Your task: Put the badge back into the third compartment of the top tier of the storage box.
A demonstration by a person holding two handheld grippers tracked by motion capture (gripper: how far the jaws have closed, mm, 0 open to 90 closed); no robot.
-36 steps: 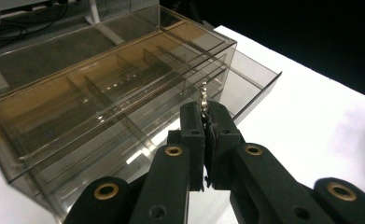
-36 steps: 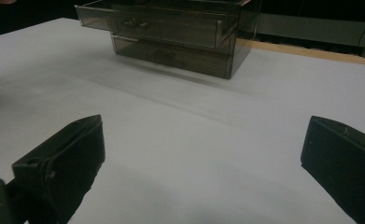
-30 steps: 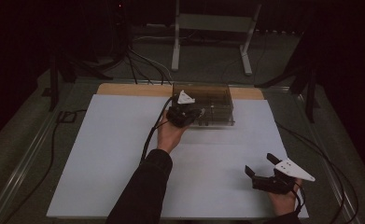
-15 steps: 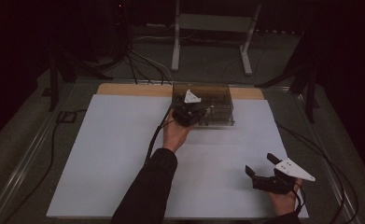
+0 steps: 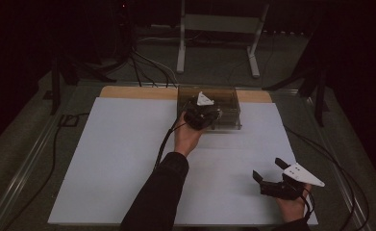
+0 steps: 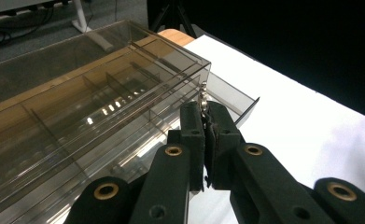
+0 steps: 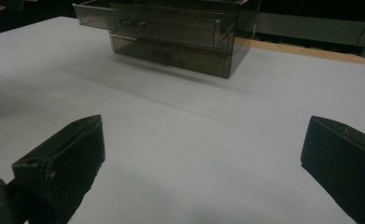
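Pinching the small metal knob point(image 6: 203, 94) of the top drawer point(image 7: 152, 21) with my left gripper point(image 5: 201, 114), I have the box point(image 5: 226, 103) at mid-far, drawer sliding nearward, right gripper point(image 5: 272, 179) spread, idle near-right.

The smoky transparent plastic drawer box point(image 6: 96, 116) is glossy, throwing bright reflections off its thin partitions. It stands on a smooth, matt white sheet point(image 5: 118, 159) over a pale wooden board point(image 5: 132, 92). The left gripper point(image 6: 207, 122) has matt black plastic jaws with brass-coloured metal rivets, pinching a small shiny metal knob point(image 6: 203, 95).
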